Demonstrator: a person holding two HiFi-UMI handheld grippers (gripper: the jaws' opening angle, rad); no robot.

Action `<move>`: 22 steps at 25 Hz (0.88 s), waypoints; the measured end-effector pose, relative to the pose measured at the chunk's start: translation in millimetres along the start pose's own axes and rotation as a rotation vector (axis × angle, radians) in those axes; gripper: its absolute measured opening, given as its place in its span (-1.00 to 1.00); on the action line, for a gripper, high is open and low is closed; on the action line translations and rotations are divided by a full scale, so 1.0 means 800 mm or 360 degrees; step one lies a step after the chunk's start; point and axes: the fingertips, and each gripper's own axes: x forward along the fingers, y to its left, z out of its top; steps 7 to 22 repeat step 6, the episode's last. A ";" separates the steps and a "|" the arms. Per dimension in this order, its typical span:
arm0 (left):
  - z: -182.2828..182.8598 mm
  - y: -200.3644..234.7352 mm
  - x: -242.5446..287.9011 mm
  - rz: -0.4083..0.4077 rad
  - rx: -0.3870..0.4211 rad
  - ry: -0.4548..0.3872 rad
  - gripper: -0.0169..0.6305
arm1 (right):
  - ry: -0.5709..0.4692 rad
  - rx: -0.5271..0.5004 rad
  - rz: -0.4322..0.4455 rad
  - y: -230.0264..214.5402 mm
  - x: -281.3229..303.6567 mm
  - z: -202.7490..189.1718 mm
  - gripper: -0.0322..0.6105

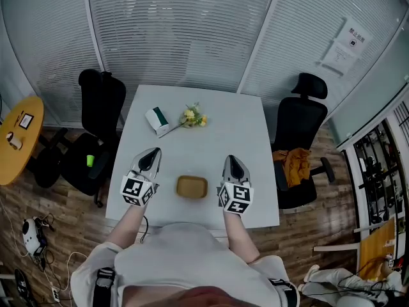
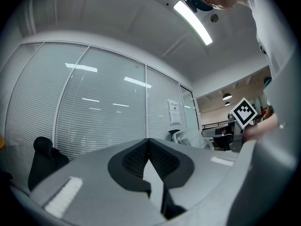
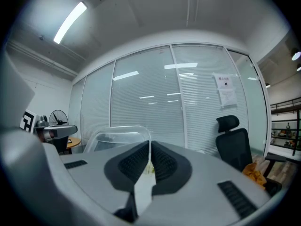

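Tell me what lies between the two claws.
A small brown dish sits on the white table between the left claw and right claw, touching neither; the head view shows it.

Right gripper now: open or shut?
Shut. In the right gripper view the right gripper has its fingers touching at the tips, nothing between them.

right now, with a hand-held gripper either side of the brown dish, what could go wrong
1. The left hand-held gripper and the right hand-held gripper have jaws together, so reaching in now would likely shove the brown dish across the table rather than grip it.
2. The cup beside the flowers looks tipped over; a bump might roll it.
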 end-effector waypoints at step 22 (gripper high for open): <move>0.000 0.005 0.006 -0.0006 0.0001 -0.0002 -0.92 | 0.0005 0.0002 -0.0002 -0.001 0.004 -0.002 -0.84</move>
